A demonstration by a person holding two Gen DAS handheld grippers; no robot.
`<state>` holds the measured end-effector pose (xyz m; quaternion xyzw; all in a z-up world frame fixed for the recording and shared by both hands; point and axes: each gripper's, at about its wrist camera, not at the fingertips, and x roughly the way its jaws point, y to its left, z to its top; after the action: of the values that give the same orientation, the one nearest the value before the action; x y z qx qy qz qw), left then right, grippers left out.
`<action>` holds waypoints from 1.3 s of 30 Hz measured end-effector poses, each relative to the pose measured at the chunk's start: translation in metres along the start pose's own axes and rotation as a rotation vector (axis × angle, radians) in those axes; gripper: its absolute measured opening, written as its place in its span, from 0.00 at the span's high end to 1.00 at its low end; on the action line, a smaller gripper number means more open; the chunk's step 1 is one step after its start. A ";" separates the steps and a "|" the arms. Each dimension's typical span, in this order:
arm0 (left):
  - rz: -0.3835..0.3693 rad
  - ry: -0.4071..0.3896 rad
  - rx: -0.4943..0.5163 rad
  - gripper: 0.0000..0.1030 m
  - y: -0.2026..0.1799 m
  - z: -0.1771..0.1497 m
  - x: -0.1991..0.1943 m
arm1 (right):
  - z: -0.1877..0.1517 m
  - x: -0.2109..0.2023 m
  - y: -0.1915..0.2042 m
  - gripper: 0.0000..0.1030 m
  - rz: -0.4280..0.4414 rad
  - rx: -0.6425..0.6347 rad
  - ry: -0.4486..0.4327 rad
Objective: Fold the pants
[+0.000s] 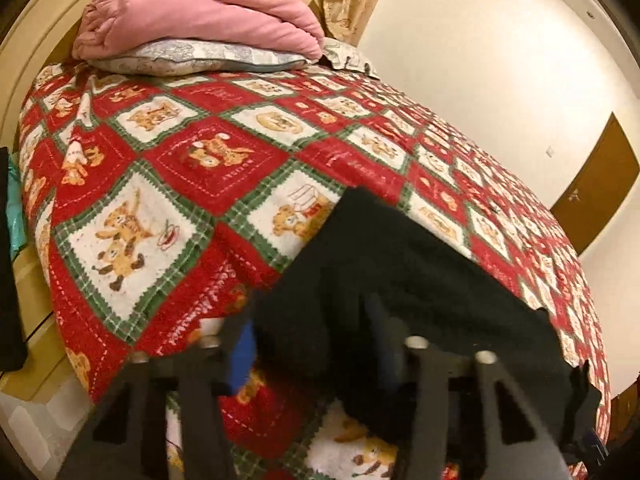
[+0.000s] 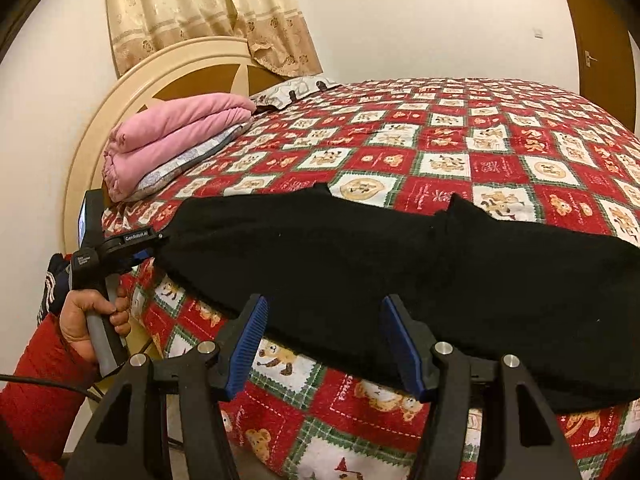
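Bed with red, white and green bear-print patchwork quilt (image 2: 460, 168) fills both views; cream round headboard (image 2: 132, 92) behind it. Long black knit pants (image 2: 400, 264) lie stretched across the near edge of the quilt, partly doubled over, one end at left, the other running off right. Folded pink blanket (image 2: 168, 136) sits on a grey patterned pillow (image 2: 188, 160) by the headboard, well apart from the pants. Beige patterned curtain (image 2: 208, 12) hangs above.

Left gripper (image 2: 154, 246), held in a bare hand (image 2: 92, 320) with red sleeve, is clamped on the left end of the pants; its own camera shows black cloth bunched between the blue pads (image 1: 244, 348).

Right gripper (image 2: 324, 344) hovers at the near hem, fingers spread apart, gripping nothing.
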<state>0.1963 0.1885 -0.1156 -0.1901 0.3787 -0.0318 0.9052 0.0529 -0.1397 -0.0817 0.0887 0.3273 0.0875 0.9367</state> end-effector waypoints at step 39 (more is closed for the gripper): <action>-0.242 -0.136 0.731 0.25 -0.203 -0.109 -0.078 | 0.002 -0.046 -0.113 0.33 0.182 0.405 -0.105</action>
<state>0.0825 -0.0191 -0.0583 0.1001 0.2565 -0.2584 0.9260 0.0306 -0.2598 -0.0776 0.3084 0.2795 0.0995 0.9038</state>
